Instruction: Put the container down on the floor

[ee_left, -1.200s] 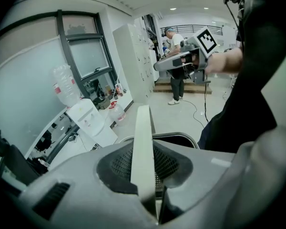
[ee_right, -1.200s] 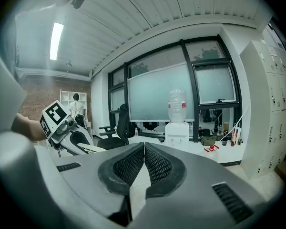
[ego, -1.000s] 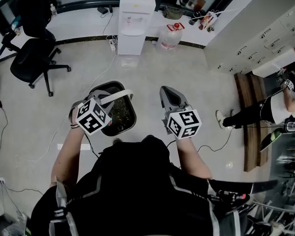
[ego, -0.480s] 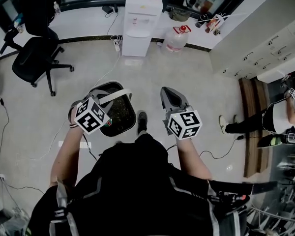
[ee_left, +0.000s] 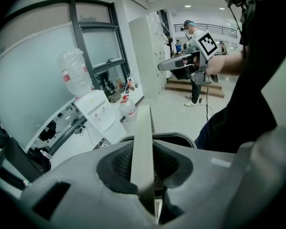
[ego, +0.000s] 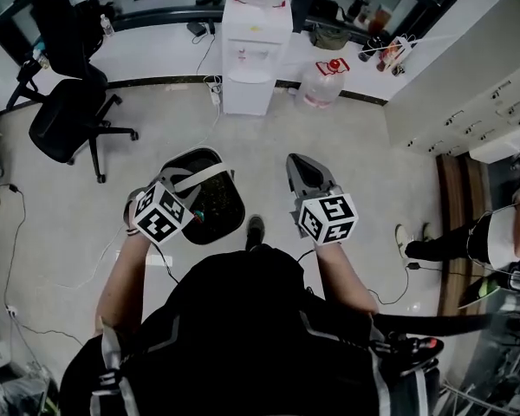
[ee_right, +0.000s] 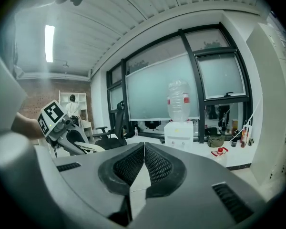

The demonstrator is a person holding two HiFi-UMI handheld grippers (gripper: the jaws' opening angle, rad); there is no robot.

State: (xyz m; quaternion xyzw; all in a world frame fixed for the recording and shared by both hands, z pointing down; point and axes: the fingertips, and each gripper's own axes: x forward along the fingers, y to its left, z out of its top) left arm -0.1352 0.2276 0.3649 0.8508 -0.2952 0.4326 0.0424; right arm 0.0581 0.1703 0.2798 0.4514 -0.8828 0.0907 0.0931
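A black container (ego: 218, 208) with dark stuff inside hangs above the floor by its white handle (ego: 204, 174). My left gripper (ego: 180, 181) is shut on that handle. In the left gripper view the handle (ee_left: 143, 142) runs as a pale strip between the pads, with the container's rim (ee_left: 177, 137) just beyond. My right gripper (ego: 302, 168) is level with it to the right, shut with nothing in it; its ribbed pads (ee_right: 155, 163) meet. Each gripper shows in the other's view: the right gripper (ee_left: 170, 66), the left gripper (ee_right: 83, 146).
A water dispenser (ego: 256, 55) and a spare water jug (ego: 322, 83) stand ahead at the wall. A black office chair (ego: 65, 115) is at the far left, cables (ego: 17, 224) trail on the floor, and white cabinets (ego: 477, 85) and a person (ego: 472, 237) are at the right.
The room has slid down in the head view as the person steps forward; a shoe shows below the container. Both grippers keep their pose, the container still hanging from the left.
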